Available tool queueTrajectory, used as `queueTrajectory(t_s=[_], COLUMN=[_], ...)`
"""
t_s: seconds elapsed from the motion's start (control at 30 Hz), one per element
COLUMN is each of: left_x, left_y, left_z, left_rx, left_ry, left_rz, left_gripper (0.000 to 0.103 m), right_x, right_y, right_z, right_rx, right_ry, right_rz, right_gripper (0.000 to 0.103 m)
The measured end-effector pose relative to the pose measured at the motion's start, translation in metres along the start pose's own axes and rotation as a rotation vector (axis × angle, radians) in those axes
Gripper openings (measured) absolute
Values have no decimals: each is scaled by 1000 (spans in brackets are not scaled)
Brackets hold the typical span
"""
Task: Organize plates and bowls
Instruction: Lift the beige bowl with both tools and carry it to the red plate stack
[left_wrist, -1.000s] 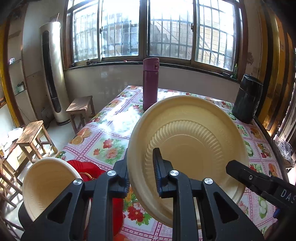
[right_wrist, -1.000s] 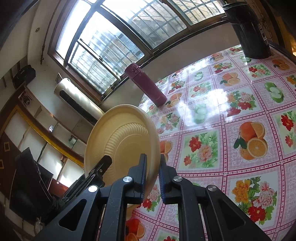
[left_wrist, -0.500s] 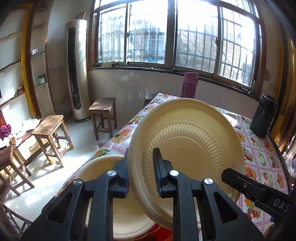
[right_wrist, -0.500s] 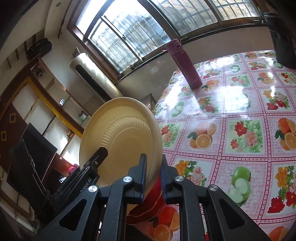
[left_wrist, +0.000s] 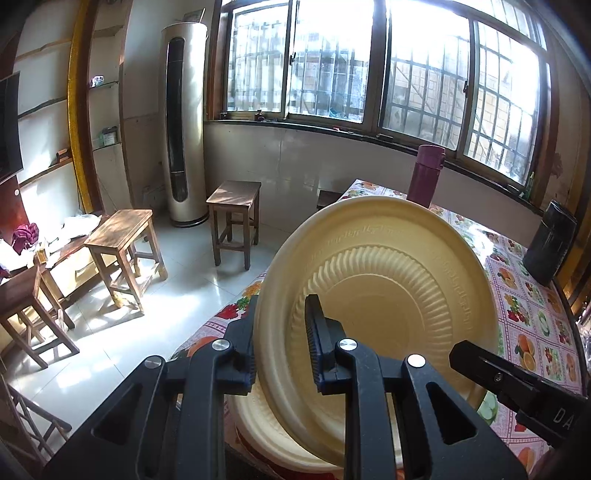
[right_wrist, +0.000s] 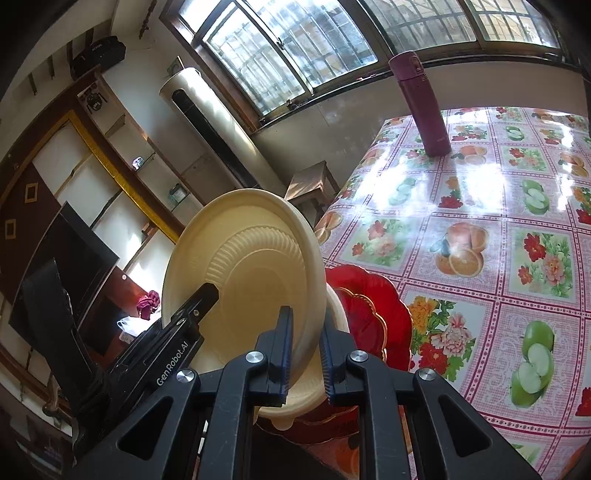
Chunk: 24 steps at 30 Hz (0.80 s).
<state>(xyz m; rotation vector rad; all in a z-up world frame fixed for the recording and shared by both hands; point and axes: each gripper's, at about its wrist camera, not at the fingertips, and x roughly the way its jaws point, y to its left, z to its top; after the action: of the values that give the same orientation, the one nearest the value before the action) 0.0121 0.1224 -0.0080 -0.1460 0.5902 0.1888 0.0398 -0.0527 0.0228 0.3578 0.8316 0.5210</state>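
Both grippers hold one cream plate (left_wrist: 388, 280) by its rim, tilted almost on edge. My left gripper (left_wrist: 282, 332) is shut on its near left rim. My right gripper (right_wrist: 304, 341) is shut on the rim of the same plate (right_wrist: 251, 280). Its lower edge sits low over another cream dish (left_wrist: 280, 443), also seen in the right wrist view (right_wrist: 303, 398). That dish rests on a red scalloped plate (right_wrist: 373, 310) at the near corner of the table (right_wrist: 480, 206).
A maroon flask (left_wrist: 424, 173) stands at the table's far end, a black container (left_wrist: 546, 247) at its far right. Wooden stools (left_wrist: 122, 243) and a tall floor air conditioner (left_wrist: 183, 122) stand on the tiled floor left of the table.
Both grippers carried the cream plate left and down toward the table's near corner. It now hangs low over the cream dish on the red plate. Both grips held.
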Motion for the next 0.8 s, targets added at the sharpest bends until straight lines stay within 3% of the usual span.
queueTrajectory(t_s=[0.3, 0.57, 0.8], left_x=[-1, 13, 13], left_y=[11, 7, 4], left_z=[-12, -23, -21], left_rx=[2, 14, 26], left_ry=[23, 87, 79], left_rz=[25, 33, 51], left_gripper=[19, 19, 19], right_x=[15, 29, 29], right_y=[13, 1, -6], right_z=[-13, -27, -29], right_rx=[-34, -10, 4], right_ry=[44, 88, 88], right_rz=[2, -14, -15], right_gripper=[16, 16, 16])
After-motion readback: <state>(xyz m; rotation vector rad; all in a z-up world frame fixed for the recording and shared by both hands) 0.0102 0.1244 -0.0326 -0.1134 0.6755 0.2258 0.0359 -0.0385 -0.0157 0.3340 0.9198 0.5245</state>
